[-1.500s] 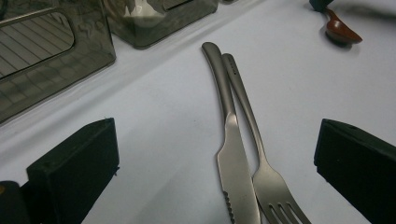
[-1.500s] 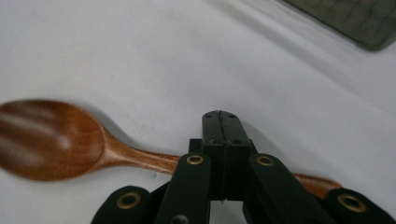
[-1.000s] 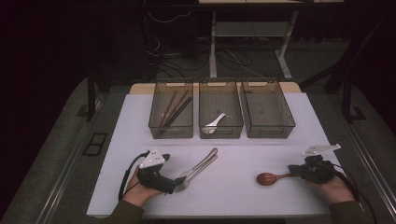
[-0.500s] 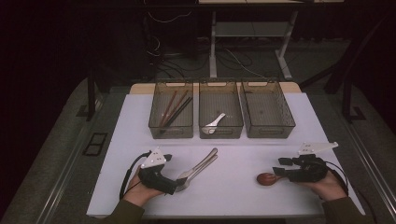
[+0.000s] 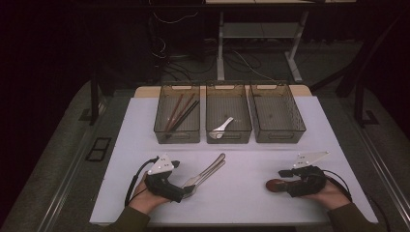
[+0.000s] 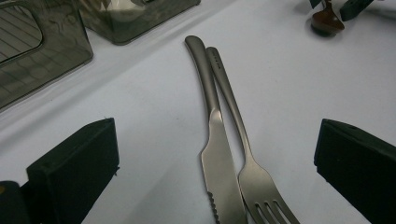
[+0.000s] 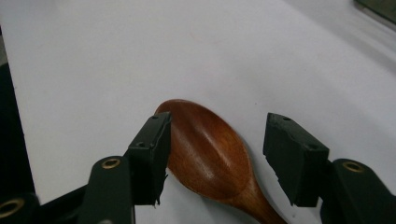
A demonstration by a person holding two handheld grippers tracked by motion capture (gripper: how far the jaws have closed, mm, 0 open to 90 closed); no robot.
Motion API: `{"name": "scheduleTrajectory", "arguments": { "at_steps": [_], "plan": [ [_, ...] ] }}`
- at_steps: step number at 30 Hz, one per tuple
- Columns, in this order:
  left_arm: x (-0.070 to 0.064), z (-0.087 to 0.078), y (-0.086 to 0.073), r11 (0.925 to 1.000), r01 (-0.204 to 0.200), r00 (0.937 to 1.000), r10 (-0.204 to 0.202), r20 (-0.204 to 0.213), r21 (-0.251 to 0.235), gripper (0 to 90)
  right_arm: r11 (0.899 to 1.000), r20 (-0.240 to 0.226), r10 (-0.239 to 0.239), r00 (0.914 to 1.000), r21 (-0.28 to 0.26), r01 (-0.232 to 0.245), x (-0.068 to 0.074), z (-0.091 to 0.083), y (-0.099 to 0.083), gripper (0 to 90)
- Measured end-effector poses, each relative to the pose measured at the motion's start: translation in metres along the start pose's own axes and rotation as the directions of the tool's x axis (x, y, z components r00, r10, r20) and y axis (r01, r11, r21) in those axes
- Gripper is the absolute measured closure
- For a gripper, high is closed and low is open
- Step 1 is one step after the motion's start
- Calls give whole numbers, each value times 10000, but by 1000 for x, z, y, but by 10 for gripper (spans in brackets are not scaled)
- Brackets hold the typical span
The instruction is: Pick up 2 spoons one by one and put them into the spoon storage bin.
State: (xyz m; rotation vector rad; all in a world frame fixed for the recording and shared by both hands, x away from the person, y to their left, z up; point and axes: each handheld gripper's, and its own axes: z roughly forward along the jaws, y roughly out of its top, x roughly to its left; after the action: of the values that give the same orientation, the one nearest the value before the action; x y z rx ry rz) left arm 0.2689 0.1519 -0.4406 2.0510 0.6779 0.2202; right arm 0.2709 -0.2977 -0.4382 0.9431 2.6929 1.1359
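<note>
Left claw (image 6: 215, 154) wide, its jaws flanking a steel knife (image 6: 219, 158) and fork (image 6: 254, 179); right claw (image 7: 215, 154) wide, straddling a brown wooden spoon (image 7: 210, 156).

A white rectangular table top (image 5: 145, 125) takes up the lower middle of the high view, with a tan wooden strip at its far edge. Three smoky translucent plastic bins stand in a row at the centre of the frame: the left bin (image 5: 160, 121) holds dark brown chopsticks (image 5: 180, 113) lying lengthwise, the middle bin (image 5: 244, 116) holds a white ceramic spoon (image 5: 221, 127) near its front wall, and the right bin (image 5: 275, 113) sits beside it. Below the bins, left of centre, a matte steel knife (image 6: 219, 154) and a matte steel fork (image 6: 247, 163) lie side by side, touching along their handles. At lower right lies a reddish-brown wooden spoon (image 7: 210, 154), bowl up. Cables (image 5: 241, 58) and a white metal stand (image 5: 221, 43) occupy the dark floor at the top.
</note>
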Motion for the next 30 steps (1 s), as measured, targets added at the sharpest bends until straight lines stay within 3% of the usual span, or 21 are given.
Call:
{"name": "scheduleTrajectory", "arguments": {
  "at_steps": [10,21,30],
  "plan": [
    [-1,2,0,9999,-47,10000,47,42,95,0,9969,43,-432,9991,660,428,3,7,-2,411],
    [-1,3,0,9998,-75,9999,74,89,160,0,9923,-148,-943,9954,794,951,5,2,-4,626],
    [-2,3,0,9998,-121,9998,119,158,145,0,9938,-480,-898,9948,610,927,4,-2,-4,788]
  ]
}}
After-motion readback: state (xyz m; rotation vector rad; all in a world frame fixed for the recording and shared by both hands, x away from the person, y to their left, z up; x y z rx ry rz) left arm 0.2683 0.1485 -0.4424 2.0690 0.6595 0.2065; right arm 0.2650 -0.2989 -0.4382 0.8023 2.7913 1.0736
